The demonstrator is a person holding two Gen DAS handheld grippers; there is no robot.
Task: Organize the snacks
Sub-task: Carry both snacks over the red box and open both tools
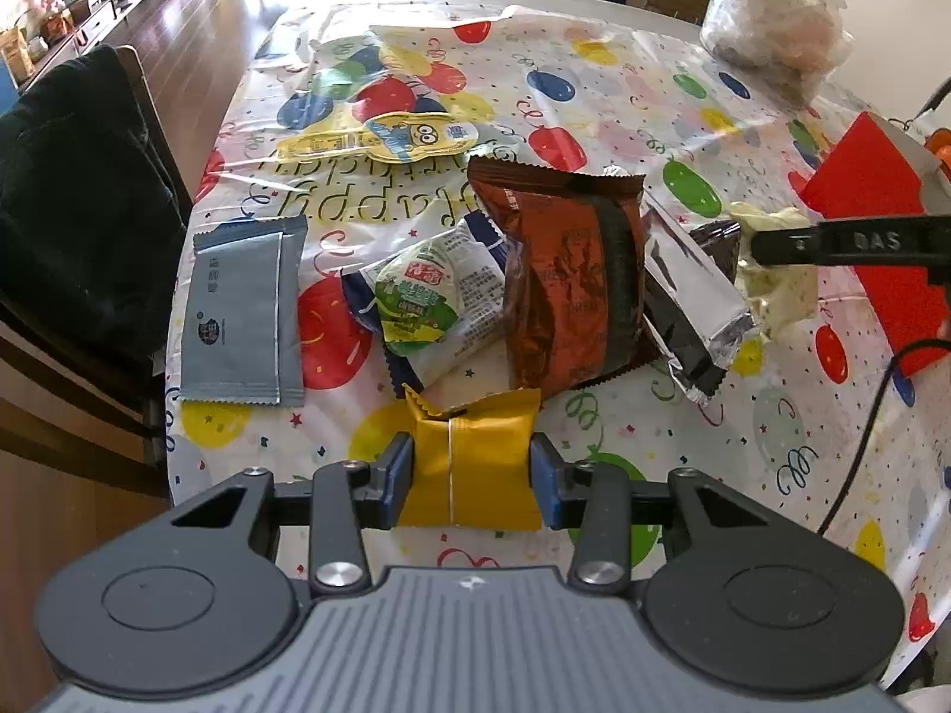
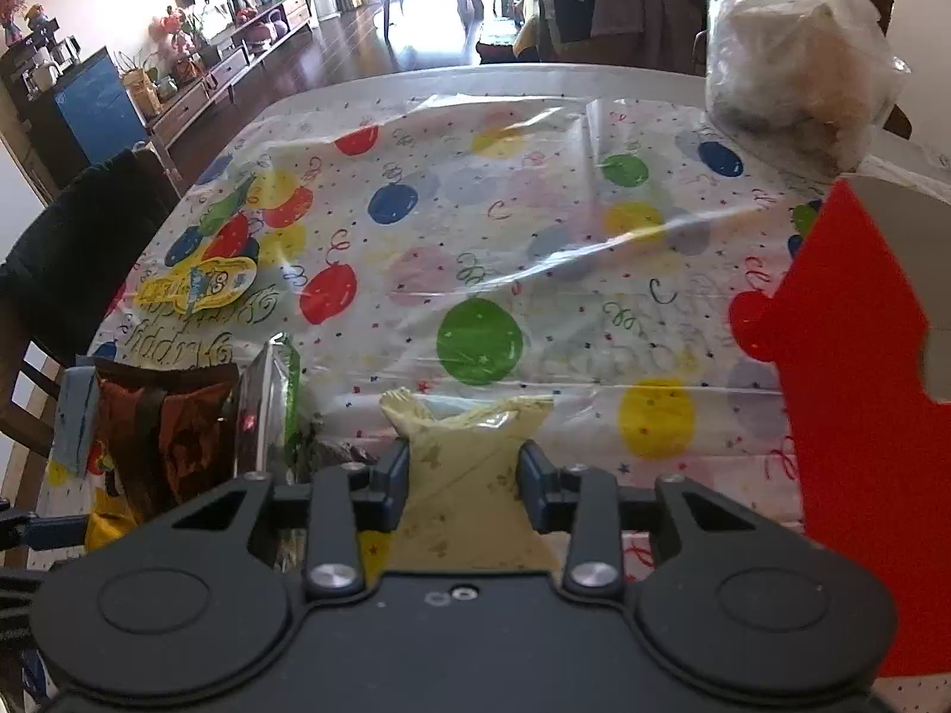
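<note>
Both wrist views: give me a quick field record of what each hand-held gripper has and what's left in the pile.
left hand-held gripper: shut on yellow packet
right hand-held gripper: shut on pale yellow packet
pile: brown packet, green-and-white packet, silver-ended packet
apart, left: grey sachet
right side: red box

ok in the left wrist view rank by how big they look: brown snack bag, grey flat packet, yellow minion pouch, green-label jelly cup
1. brown snack bag
2. grey flat packet
3. yellow minion pouch and green-label jelly cup: they look close, and the pouch lies farther from the camera, so I won't rank them.
</note>
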